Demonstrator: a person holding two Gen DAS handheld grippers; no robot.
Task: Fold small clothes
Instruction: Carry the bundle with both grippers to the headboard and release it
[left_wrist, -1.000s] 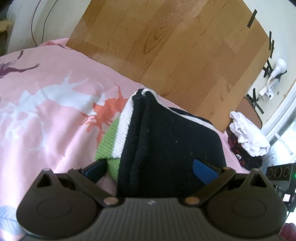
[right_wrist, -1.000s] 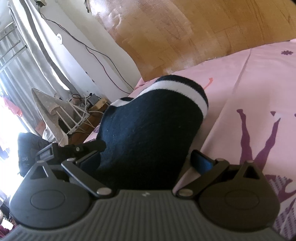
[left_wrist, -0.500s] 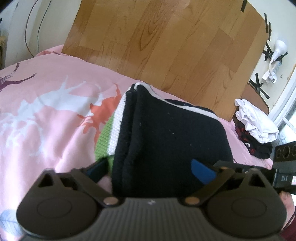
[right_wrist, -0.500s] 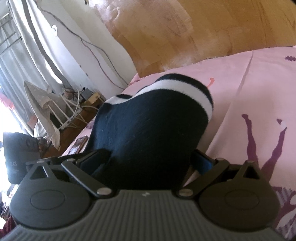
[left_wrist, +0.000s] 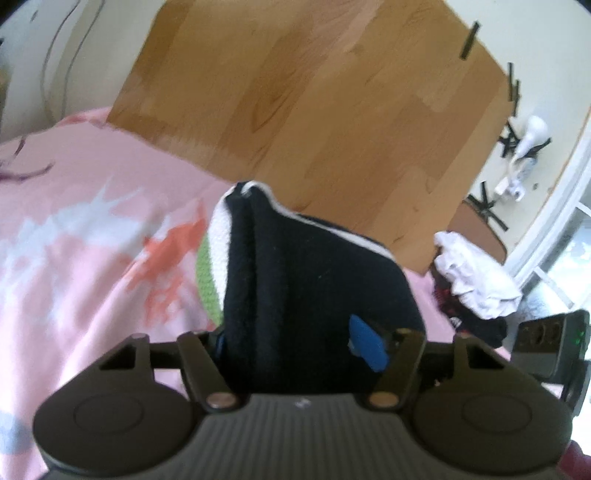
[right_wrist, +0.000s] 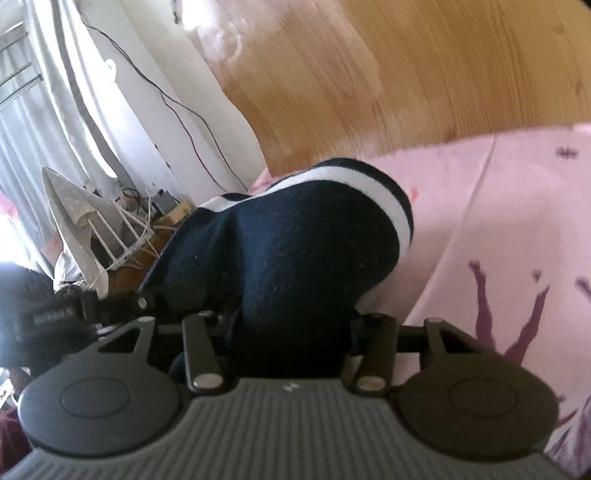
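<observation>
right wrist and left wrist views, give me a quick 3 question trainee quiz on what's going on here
1. True or false: the dark garment sits between the left gripper fingers.
2. What colour is the stripe near the garment's far edge in the right wrist view? A) red B) white C) yellow
3. What pink thing lies under the garment?

Key:
1. True. Both grippers have just been closing, the right gripper too, with the garment between the fingers.
2. B, the white stripe.
3. The pink bedsheet, printed with purple figures.
</observation>
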